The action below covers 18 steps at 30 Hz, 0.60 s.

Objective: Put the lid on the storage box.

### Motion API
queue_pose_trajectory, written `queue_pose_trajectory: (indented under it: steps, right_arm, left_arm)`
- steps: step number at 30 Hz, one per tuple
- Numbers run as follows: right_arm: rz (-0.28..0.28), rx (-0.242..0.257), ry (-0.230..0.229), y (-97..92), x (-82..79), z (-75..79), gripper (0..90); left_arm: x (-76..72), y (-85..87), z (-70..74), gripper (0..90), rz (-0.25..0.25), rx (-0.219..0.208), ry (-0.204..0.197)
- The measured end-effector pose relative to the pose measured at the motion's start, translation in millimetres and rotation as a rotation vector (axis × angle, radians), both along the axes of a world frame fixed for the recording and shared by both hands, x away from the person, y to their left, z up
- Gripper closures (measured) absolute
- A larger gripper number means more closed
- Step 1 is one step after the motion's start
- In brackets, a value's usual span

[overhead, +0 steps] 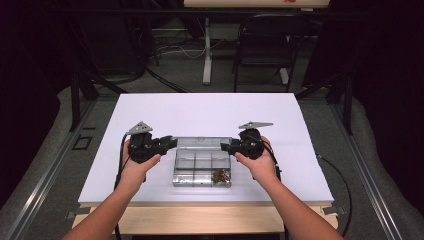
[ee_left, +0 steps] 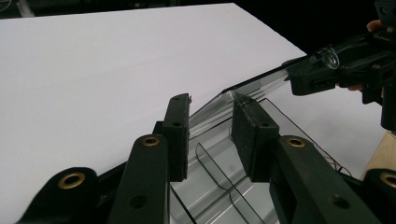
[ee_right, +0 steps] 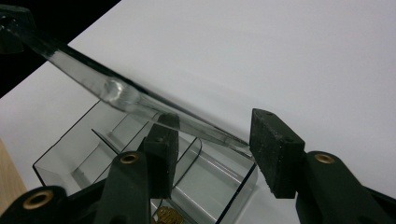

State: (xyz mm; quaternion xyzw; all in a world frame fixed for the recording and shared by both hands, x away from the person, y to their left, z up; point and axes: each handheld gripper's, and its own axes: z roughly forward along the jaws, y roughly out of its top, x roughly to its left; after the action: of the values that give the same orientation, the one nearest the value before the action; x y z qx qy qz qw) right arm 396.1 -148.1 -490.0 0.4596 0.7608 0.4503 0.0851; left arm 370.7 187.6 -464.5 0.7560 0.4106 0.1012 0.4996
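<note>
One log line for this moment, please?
box: clear, on white table | lid: lifted | left tongs: open around lid | right tongs: open around lid

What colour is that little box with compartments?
Clear, colourless plastic box; the right gripper view shows it best.

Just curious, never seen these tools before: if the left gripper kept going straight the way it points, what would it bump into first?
Most likely the raised clear lid of the compartment box: its edge lies between the left gripper fingers. Beyond it waits the right gripper, though depth is hard to judge.
</note>
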Motion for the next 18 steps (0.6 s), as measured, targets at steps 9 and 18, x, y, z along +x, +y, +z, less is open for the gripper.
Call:
queue_pose_trajectory:
  steps: [9,18]
  right_arm:
    - [0.002,0.003,0.009,-1.3,-5.0,-0.5,53.0]
    - [0.008,0.012,0.013,-2.9,-10.5,-5.4,52.9]
  left_arm:
    - [-9.1,2.6,-1.5,69.0,-0.014,0.000,0.002]
    - [-22.5,3.0,-8.1,69.3,-0.012,0.010,-0.025]
